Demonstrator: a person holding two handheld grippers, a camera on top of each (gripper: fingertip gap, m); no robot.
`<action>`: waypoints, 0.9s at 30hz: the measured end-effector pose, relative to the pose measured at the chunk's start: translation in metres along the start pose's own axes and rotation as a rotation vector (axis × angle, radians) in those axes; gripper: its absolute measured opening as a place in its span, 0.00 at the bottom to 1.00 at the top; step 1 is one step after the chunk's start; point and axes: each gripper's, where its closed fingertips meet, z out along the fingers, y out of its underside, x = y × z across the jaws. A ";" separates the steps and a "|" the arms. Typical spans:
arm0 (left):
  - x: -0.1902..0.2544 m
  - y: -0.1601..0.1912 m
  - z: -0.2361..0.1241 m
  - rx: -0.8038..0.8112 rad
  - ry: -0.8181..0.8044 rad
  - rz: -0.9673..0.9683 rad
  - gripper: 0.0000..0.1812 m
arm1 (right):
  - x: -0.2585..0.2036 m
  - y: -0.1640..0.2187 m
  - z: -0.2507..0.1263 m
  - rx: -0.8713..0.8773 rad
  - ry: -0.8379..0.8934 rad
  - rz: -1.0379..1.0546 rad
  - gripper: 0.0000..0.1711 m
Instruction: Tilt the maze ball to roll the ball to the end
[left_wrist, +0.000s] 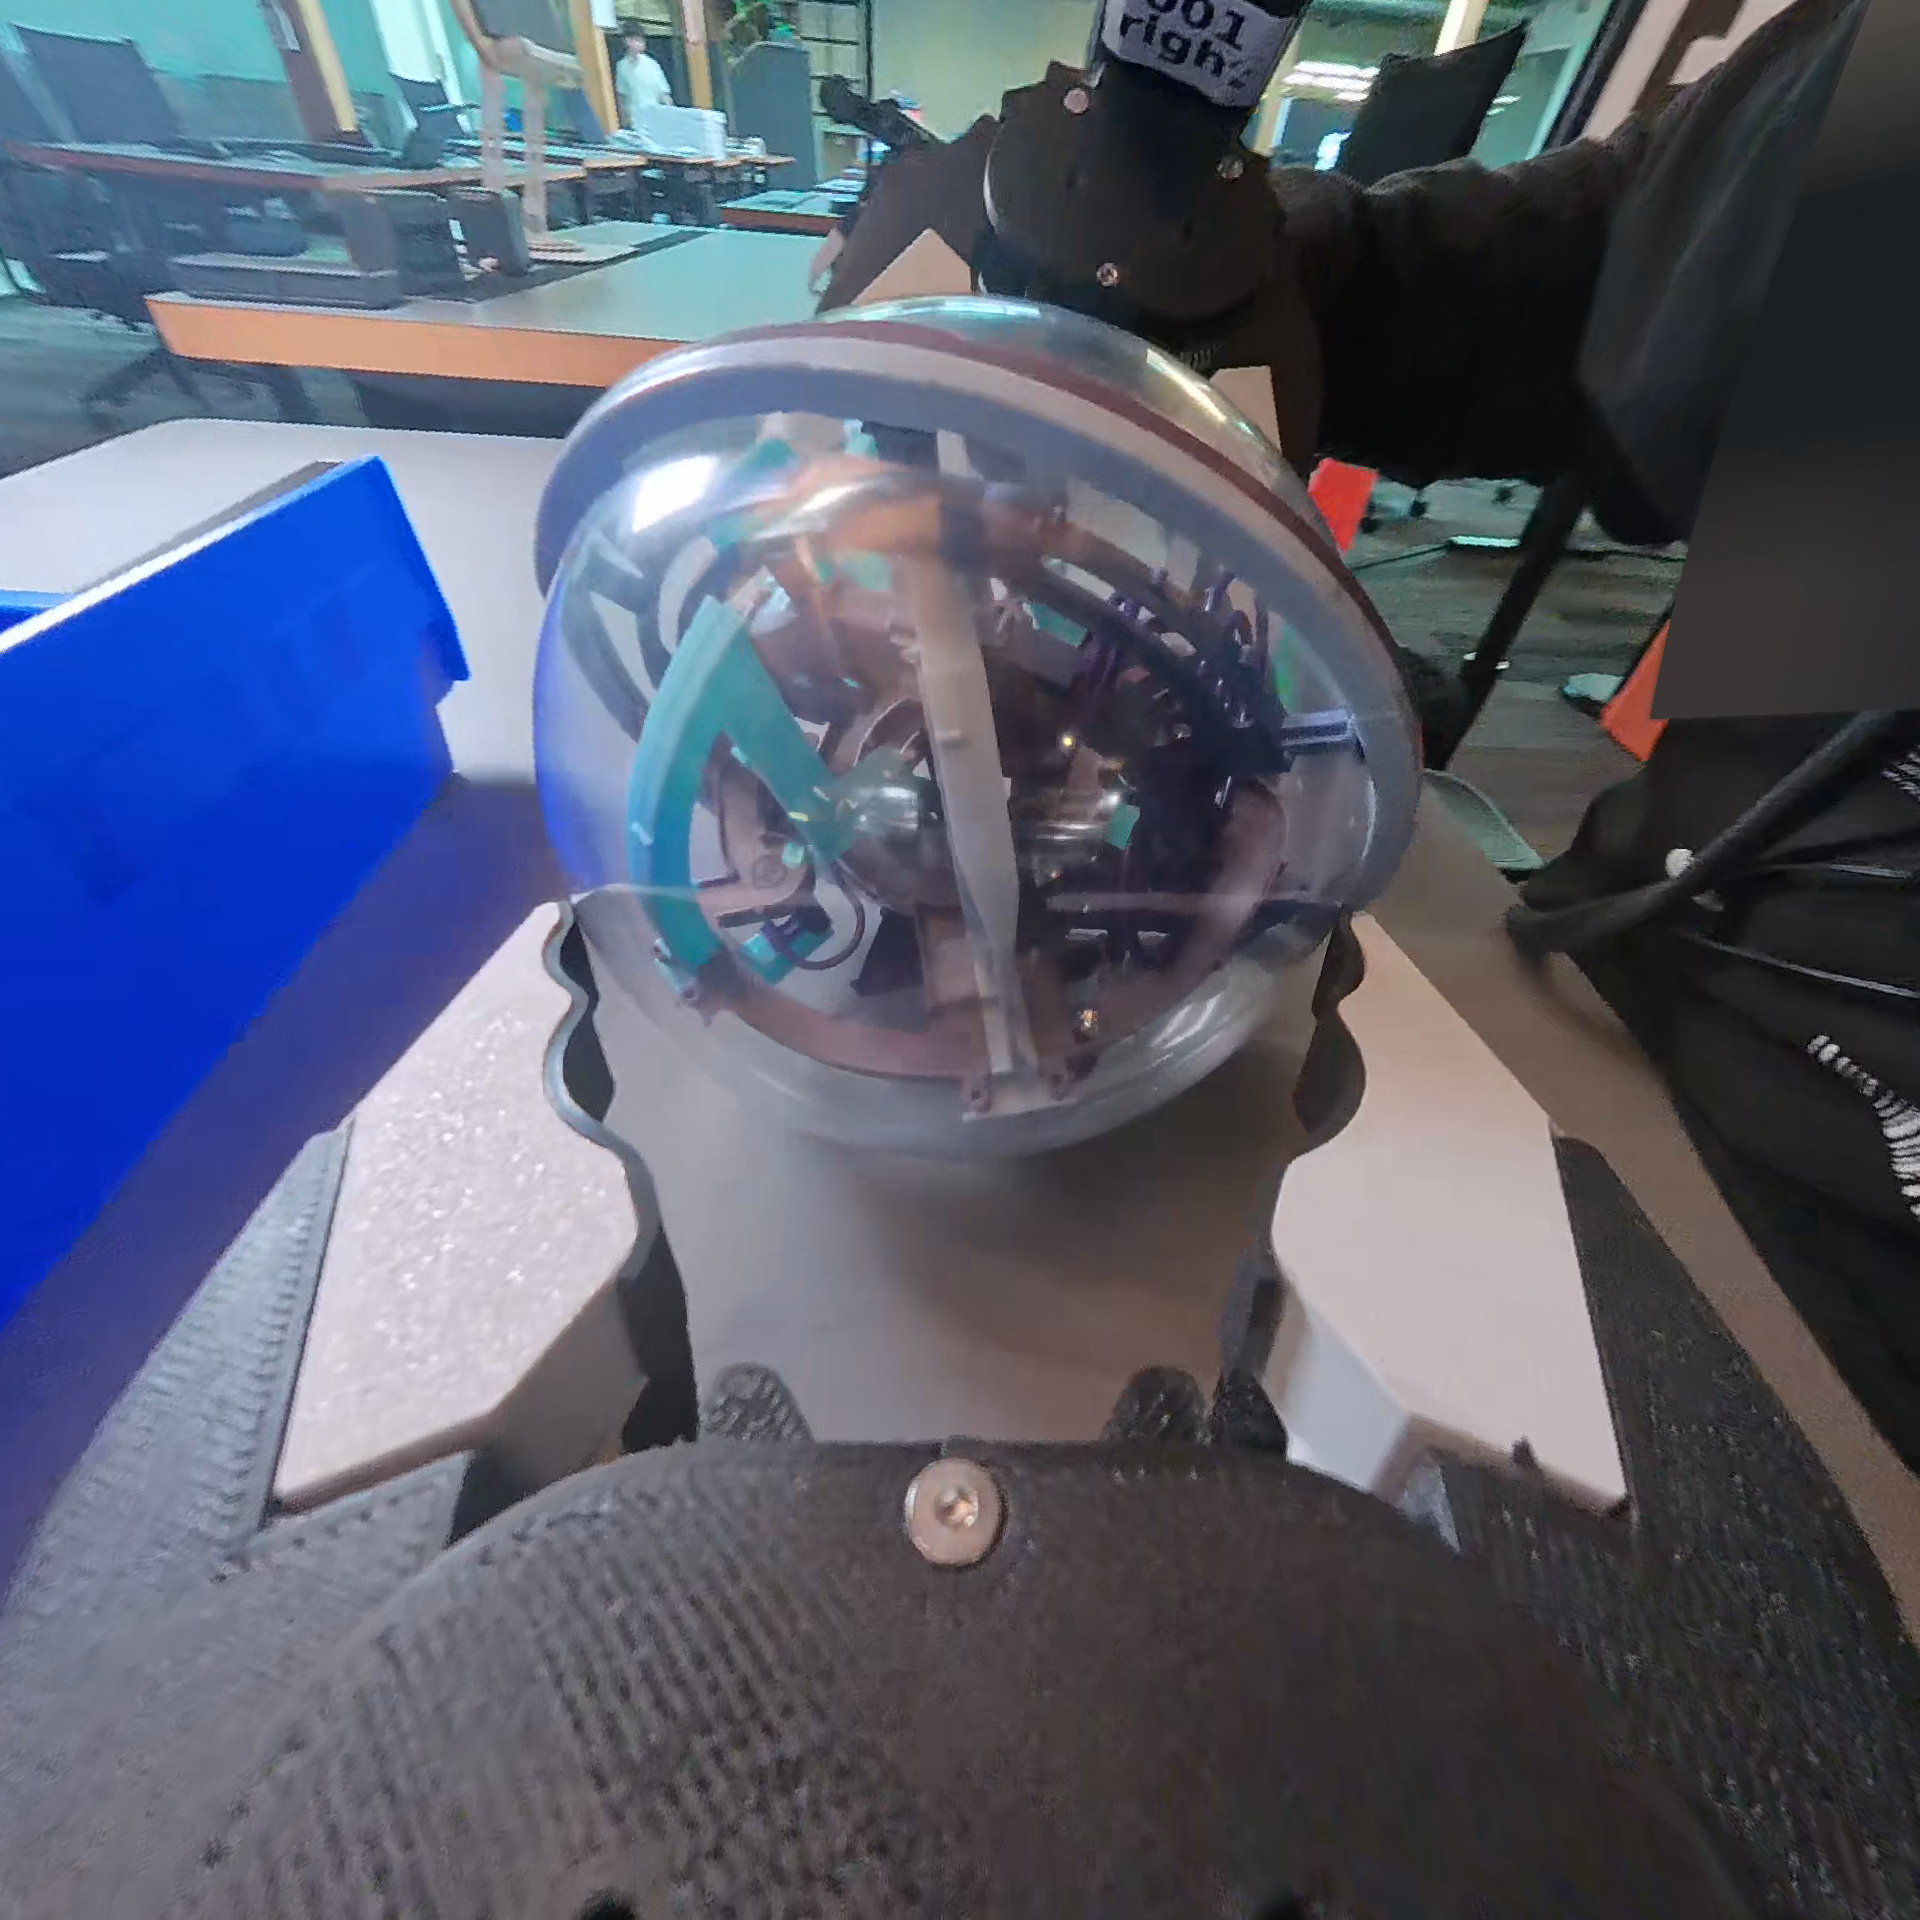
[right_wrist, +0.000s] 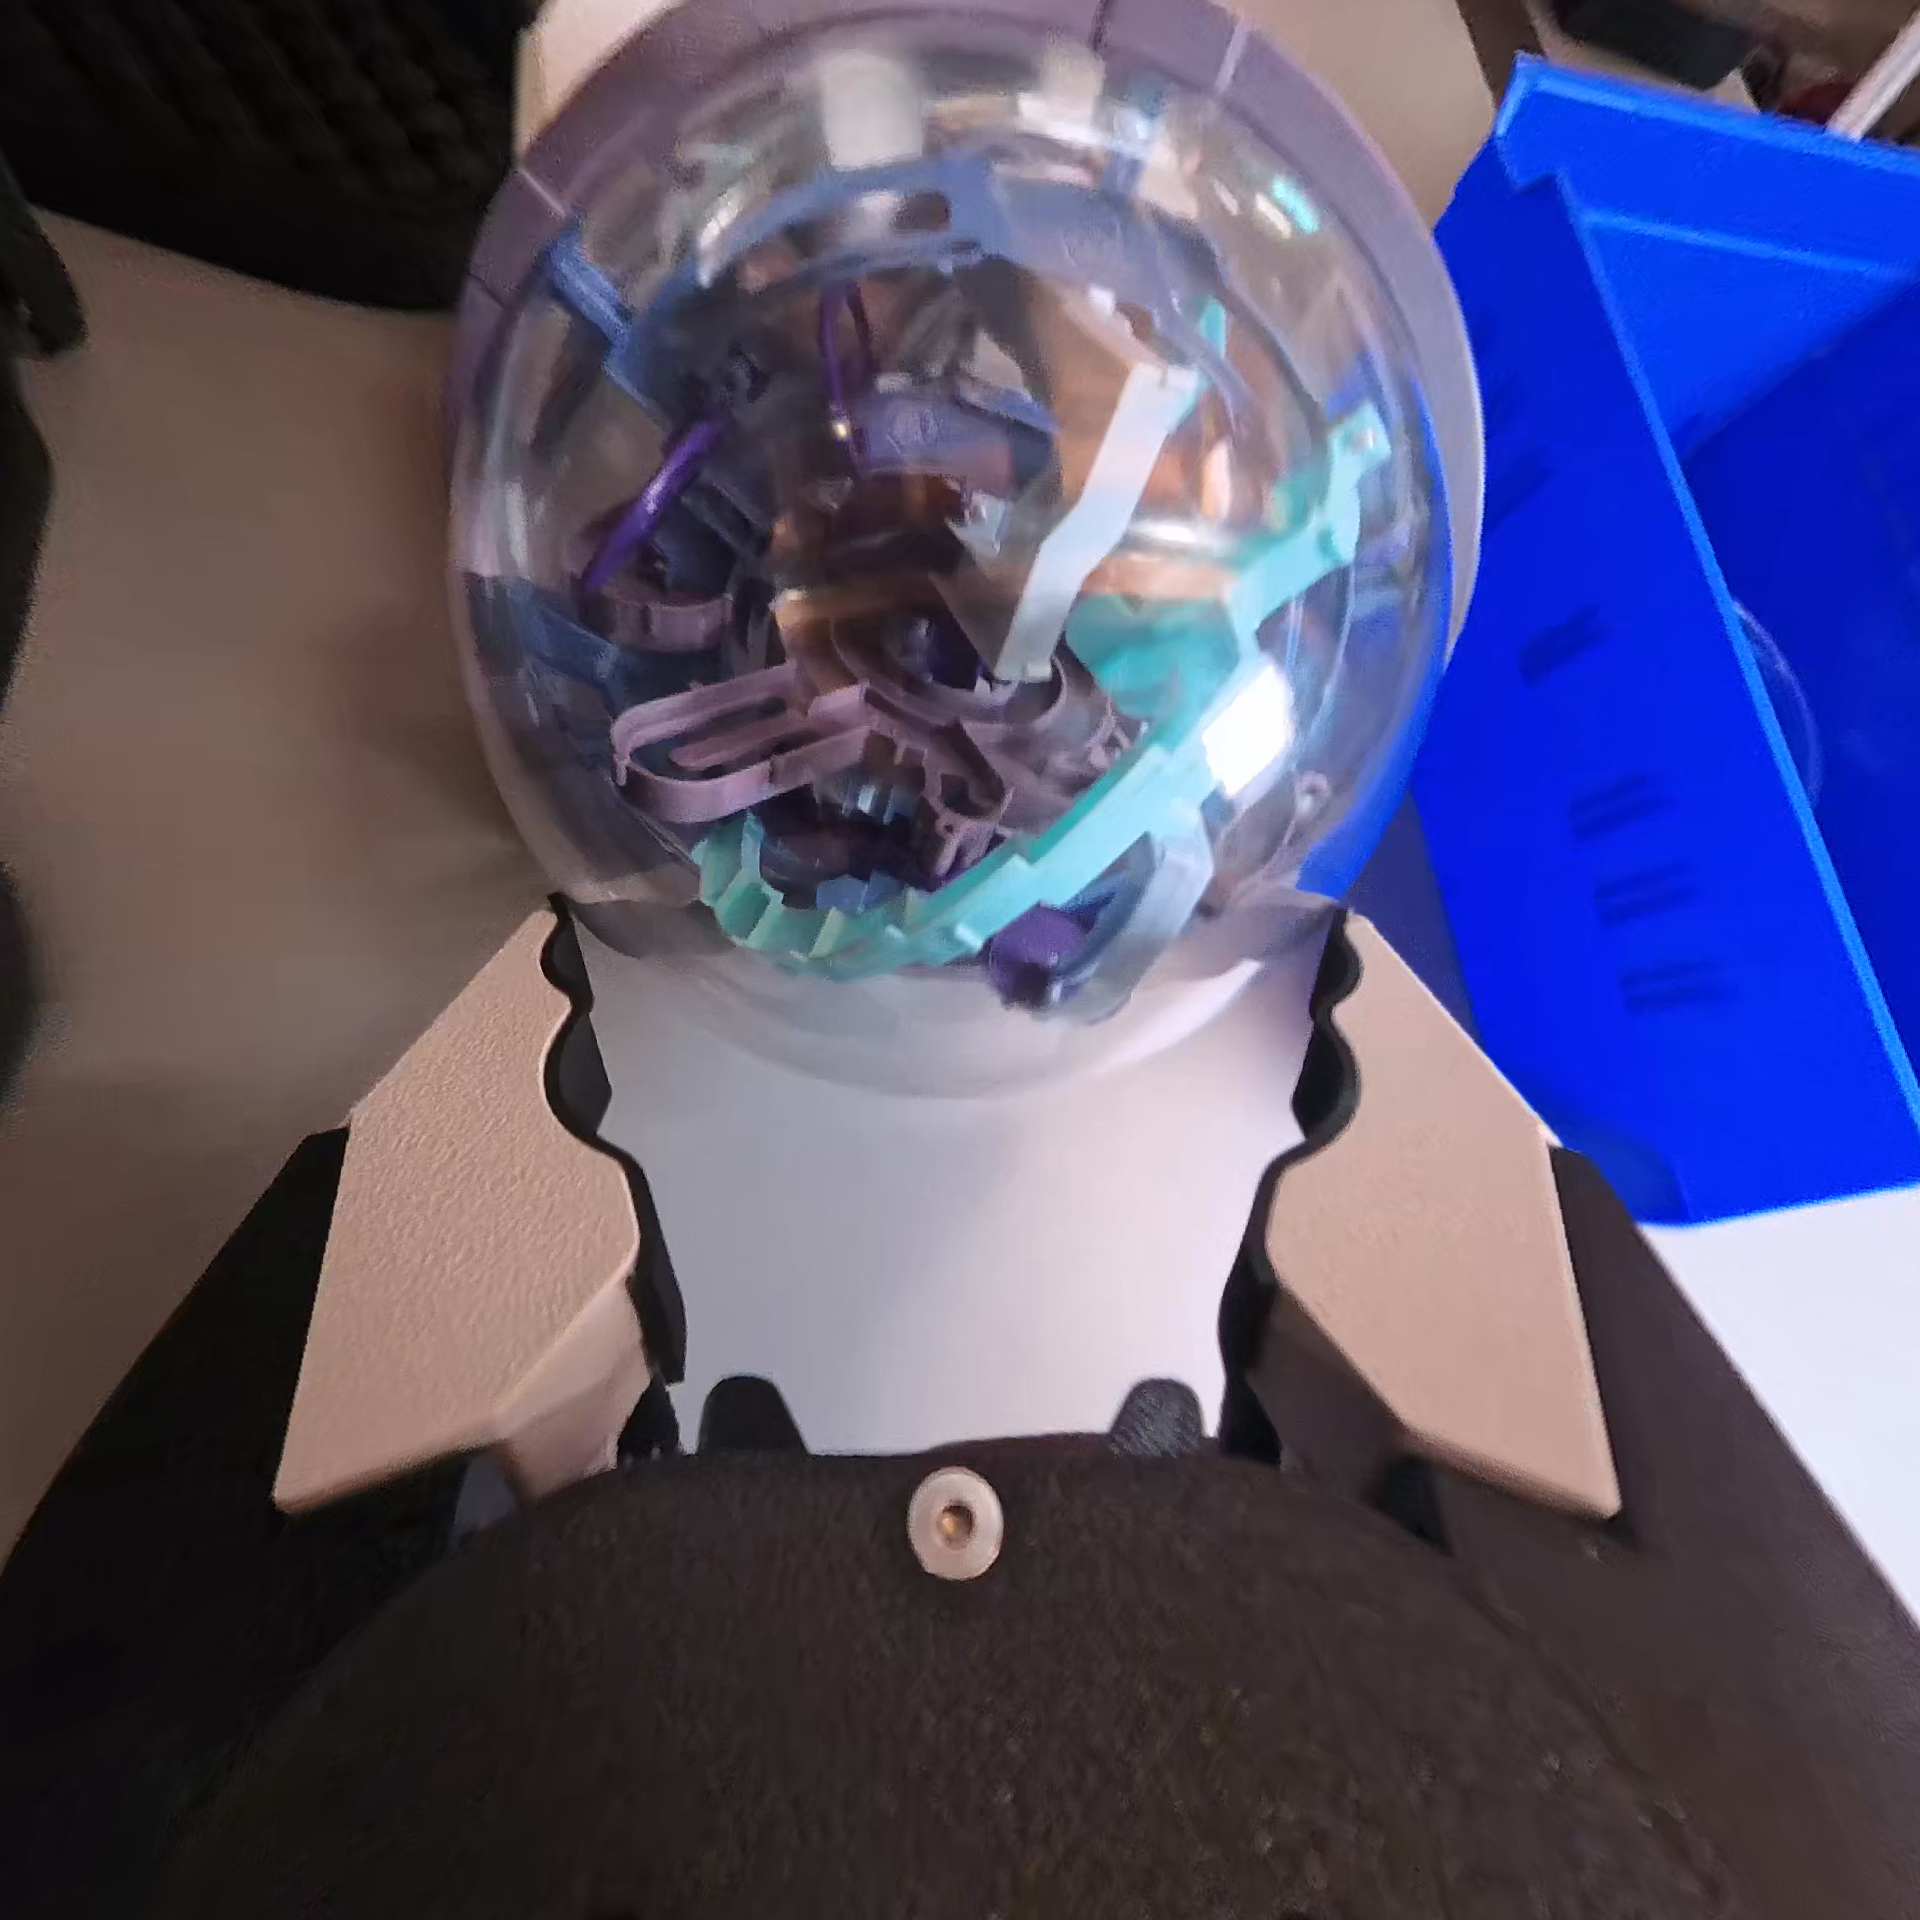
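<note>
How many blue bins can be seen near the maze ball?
1. A single blue bin stands on the table right beside the maze ball; the right wrist view shows the same bin. Others may lie out of view.

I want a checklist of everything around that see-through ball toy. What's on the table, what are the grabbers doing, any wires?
Surface: pale table, mostly bare.
Job's things: clear maze ball with coloured tracks inside; the small ball cannot be told apart.
Clutter: blue bin beside the maze ball.
Grippers: left gripper and right gripper each have jaws spread around the maze ball, gripping it from opposite sides.
Cables: black cable at the table's right edge.
Surroundings: office desks and chairs, a person in black sleeves.
</note>
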 end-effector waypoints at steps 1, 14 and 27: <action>-0.002 0.000 0.000 -0.005 -0.024 0.011 0.75 | 0.003 0.004 -0.001 -0.024 0.017 0.009 0.78; -0.005 -0.008 0.006 -0.032 -0.183 0.042 0.70 | 0.001 -0.005 -0.044 -0.043 0.424 0.422 0.76; 0.008 -0.019 -0.008 -0.002 -0.161 -0.019 0.55 | 0.007 -0.003 -0.021 -0.001 0.373 0.300 0.78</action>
